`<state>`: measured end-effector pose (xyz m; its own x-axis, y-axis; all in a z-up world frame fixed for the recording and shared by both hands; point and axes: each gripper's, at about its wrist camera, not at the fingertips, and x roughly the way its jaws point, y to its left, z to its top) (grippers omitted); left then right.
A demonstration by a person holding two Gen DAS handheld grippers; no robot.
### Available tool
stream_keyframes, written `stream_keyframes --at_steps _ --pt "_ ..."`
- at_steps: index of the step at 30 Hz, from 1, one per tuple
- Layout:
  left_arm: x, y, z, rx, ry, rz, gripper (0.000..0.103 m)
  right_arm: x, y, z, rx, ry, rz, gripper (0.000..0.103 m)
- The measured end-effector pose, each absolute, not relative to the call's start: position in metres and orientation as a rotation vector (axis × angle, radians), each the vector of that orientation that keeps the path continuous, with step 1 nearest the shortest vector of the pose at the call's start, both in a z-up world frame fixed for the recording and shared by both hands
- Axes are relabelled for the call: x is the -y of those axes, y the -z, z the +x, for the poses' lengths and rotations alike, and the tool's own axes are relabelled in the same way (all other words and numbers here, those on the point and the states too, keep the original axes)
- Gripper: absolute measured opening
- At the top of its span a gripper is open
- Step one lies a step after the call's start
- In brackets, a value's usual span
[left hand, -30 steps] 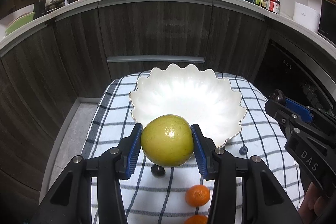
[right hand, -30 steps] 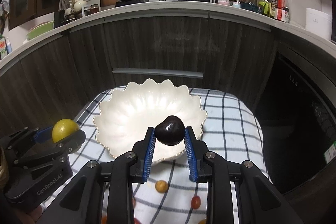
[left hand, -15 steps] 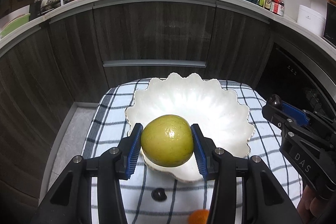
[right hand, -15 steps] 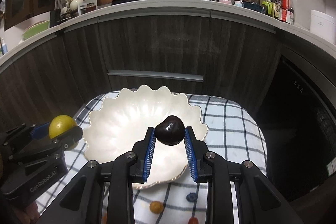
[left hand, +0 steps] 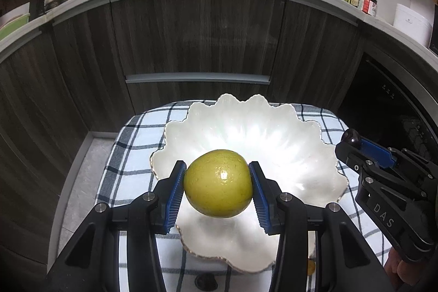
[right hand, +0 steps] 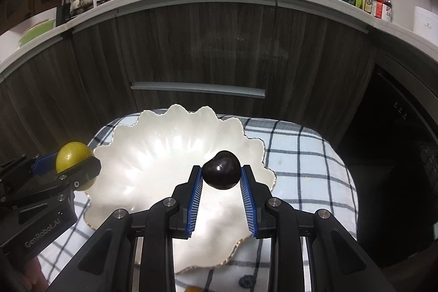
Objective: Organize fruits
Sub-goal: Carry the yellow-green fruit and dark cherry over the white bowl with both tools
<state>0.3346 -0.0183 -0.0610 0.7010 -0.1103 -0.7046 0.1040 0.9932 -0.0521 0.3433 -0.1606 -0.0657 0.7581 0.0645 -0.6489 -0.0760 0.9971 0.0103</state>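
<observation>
My left gripper (left hand: 217,184) is shut on a round yellow-green fruit (left hand: 218,182), held above the near part of a white scalloped bowl (left hand: 287,144). In the right wrist view that same fruit (right hand: 72,156) shows at the left, over the bowl's left rim. A small dark purple fruit (right hand: 221,173) sits clamped in my right gripper (right hand: 221,174), above the right half of the bowl (right hand: 142,163). From the left wrist view the right gripper's dark fruit (left hand: 351,138) hangs over the bowl's right edge. Nothing lies inside the bowl.
The bowl rests on a black-and-white checked cloth (right hand: 301,155) over a small table. A dark berry (left hand: 205,281) and a small yellow-orange fruit (left hand: 310,267) lie on the cloth near the bowl's front rim. Dark wood cabinets (left hand: 197,40) stand close behind, and a dark appliance stands to the right.
Both grippers have moved forward and slightly down over the bowl with their fruits still held. The bowl looks larger and nearer, and the loose oranges on the cloth have slipped out of view below.
</observation>
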Motion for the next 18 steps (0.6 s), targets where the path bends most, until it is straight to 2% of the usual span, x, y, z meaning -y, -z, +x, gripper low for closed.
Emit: stream_keyframes --at_steps 18 --pt "0.021 0.093 0.385 -0.834 0.138 0.01 0.046 0.163 0.095 0.392 -0.767 -0.058 -0.011 0.03"
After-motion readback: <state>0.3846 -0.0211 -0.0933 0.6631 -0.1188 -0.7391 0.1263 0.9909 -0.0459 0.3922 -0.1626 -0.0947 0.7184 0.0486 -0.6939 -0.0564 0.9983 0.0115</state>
